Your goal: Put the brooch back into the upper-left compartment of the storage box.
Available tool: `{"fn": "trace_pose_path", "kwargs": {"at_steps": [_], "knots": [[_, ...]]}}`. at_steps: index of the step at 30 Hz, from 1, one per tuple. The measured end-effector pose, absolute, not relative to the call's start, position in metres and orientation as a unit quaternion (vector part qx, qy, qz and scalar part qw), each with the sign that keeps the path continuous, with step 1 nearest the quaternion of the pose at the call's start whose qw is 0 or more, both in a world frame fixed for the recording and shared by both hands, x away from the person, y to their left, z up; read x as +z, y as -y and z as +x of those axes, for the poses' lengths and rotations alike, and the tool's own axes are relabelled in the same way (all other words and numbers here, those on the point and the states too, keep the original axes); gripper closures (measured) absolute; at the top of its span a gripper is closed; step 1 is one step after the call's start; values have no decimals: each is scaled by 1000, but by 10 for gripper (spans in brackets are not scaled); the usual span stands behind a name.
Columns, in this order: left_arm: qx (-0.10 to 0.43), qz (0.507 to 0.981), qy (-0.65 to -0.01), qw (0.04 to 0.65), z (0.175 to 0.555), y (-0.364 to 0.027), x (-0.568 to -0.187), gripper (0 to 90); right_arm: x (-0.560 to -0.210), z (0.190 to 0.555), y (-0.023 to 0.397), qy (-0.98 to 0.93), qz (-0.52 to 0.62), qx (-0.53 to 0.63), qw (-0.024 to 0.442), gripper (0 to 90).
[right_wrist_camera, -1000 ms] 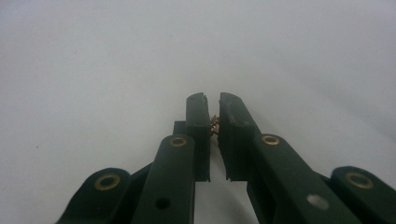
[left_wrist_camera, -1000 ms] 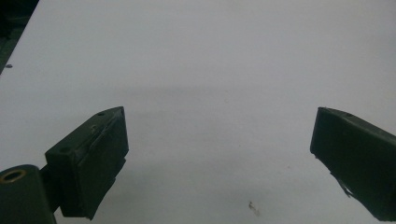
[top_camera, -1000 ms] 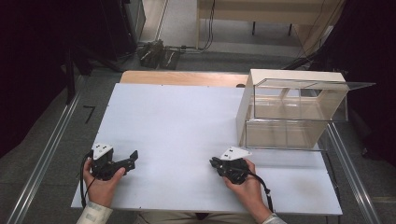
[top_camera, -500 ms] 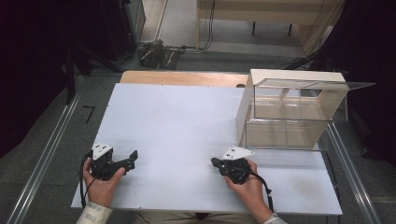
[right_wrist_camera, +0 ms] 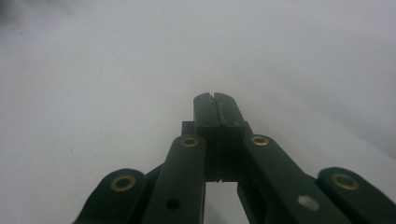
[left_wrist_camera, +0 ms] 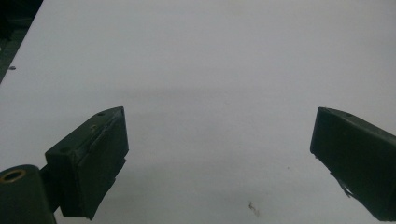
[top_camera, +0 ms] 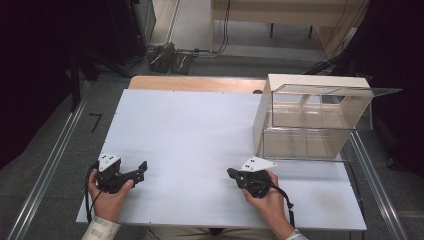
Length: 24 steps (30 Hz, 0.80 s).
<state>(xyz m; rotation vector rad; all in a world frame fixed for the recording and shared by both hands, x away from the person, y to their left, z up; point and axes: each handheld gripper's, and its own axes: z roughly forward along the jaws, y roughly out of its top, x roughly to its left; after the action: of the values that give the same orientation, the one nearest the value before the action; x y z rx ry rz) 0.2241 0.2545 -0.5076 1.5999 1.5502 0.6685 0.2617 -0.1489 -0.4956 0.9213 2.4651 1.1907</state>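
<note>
My left gripper rests on the white table near its front left corner, held by a hand. In the left gripper view its two black jaws stand wide apart, gripper open over bare table, nothing between them. My right gripper lies on the table at the front right of centre, held by the other hand and pointing left. In the right gripper view its jaws are pressed together, gripper shut on nothing, tip low over the white surface.
A clear plastic box with a pale frame and a raised lid stands on the right side of the table, just behind the right gripper. A wooden strip runs along the far edge. Metal rails flank the table.
Both hands have stayed almost still. The right gripper has shifted very slightly on the table.
</note>
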Motion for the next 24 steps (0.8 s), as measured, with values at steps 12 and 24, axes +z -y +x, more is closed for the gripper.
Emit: {"fn": "trace_pose_path", "kwargs": {"at_steps": [12,24], "knots": [[263,632,-612,396,224,-254,-508,49,-483,256,154,-839,316,423,134,879],[262,633,-612,396,225,-254,-508,49,-471,253,162,-832,318,433,141,879]]}}
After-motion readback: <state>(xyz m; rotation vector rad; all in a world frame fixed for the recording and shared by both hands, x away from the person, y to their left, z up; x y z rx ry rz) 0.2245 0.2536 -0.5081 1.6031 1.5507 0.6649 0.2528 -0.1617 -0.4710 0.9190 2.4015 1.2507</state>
